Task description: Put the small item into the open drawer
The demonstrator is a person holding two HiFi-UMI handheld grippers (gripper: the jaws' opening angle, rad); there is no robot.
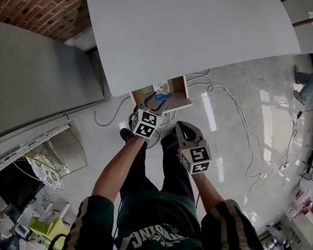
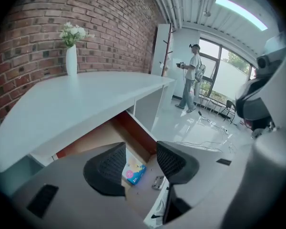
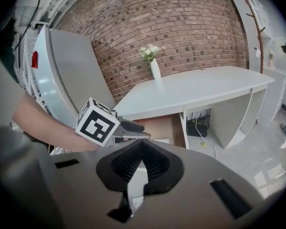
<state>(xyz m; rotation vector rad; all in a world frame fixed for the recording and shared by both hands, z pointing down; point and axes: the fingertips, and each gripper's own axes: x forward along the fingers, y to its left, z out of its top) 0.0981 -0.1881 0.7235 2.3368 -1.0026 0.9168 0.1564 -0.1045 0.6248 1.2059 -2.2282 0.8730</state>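
Left jaws clear above small item (image 2: 133,173)

The drawer (image 1: 180,86) is seen pulled out from under the white desk (image 1: 198,30), with its brown wooden inside exposed and its white front turned away from the desk. The small item (image 2: 133,173), a flat blue-and-white packet marked with 1 pink round patch, is laid flat on the drawer's wooden floor, set slightly askew to the walls.
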